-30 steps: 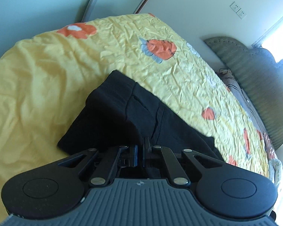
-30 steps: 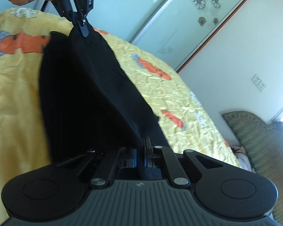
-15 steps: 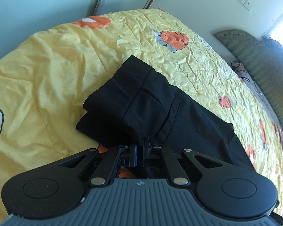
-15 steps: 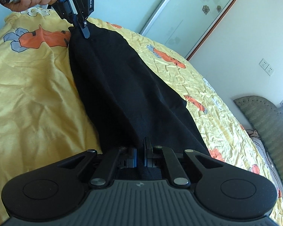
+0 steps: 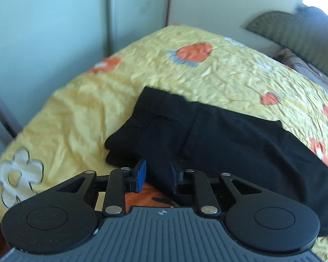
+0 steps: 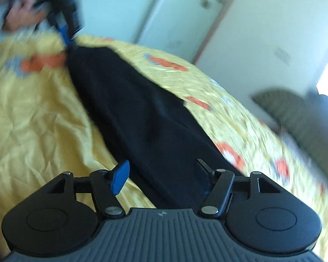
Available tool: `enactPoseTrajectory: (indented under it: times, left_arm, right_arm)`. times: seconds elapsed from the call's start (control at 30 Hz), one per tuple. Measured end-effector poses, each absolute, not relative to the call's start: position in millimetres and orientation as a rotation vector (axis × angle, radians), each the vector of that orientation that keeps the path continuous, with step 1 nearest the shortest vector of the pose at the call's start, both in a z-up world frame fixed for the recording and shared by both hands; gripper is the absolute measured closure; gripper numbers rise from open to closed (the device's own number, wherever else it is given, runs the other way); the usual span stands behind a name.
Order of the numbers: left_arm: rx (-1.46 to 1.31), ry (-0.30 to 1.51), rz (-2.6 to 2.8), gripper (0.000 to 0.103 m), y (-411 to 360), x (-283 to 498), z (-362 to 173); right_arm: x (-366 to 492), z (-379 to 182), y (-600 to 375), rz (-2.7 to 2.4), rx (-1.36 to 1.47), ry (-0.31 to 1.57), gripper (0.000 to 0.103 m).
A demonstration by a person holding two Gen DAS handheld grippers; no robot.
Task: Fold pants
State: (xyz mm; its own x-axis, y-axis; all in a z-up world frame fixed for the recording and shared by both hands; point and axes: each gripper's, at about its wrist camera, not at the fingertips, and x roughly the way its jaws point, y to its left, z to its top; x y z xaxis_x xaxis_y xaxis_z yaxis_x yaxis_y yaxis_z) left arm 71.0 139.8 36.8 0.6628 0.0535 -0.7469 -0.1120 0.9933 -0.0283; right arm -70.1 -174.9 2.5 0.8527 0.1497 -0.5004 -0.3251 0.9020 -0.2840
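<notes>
Black pants (image 5: 218,135) lie folded lengthwise across a yellow bedspread (image 5: 81,113) printed with orange and white flowers, waistband at the far left. The left gripper (image 5: 157,175) is opening, its blue pads apart with cloth between them but not pinched. The right gripper (image 6: 161,174) is opening wider over the trouser leg, pads clear of the fabric. A person's hand (image 6: 21,15) shows blurred at far left. Pale wardrobe doors (image 5: 54,21) and a green headboard (image 5: 295,35) border the bed

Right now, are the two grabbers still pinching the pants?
Left gripper: opening, pads off the black pants.
Right gripper: opening wide, holding nothing.
</notes>
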Motion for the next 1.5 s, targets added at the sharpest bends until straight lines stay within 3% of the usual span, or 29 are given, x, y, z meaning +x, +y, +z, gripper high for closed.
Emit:
enactPoseTrajectory:
  times: [0.17, 0.3, 0.5, 0.87, 1.07, 1.23, 1.5]
  left_arm:
    - [0.055, 0.793, -0.222, 0.062, 63, 62, 45]
    - [0.166, 0.772, -0.403, 0.060, -10, 56, 32]
    - [0.287, 0.792, -0.493, 0.059, -84, 47, -8]
    - [0.330, 0.831, -0.501, 0.057, -100, 46, -30]
    - [0.256, 0.854, -0.511, 0.056, -93, 53, -28]
    - [0.158, 0.869, -0.554, 0.056, -94, 58, -25]
    - [0.127, 0.886, -0.583, 0.052, -104, 53, -29]
  right_arm:
    - [-89, 11, -318, -0.105, 0.218, 0.449, 0.032]
    - [-102, -12, -411, -0.210, 0.684, 0.379, 0.030]
    - [-91, -46, -460, -0.177, 1.035, 0.378, 0.030]
    - [50, 3, -470, -0.071, 0.820, 0.511, 0.024]
    - [20, 7, -471, -0.158, 0.859, 0.348, 0.022]
    - [21, -9, -482, -0.114, 0.946, 0.419, 0.022]
    - [121, 4, -432, -0.338, 0.412, 0.670, 0.023]
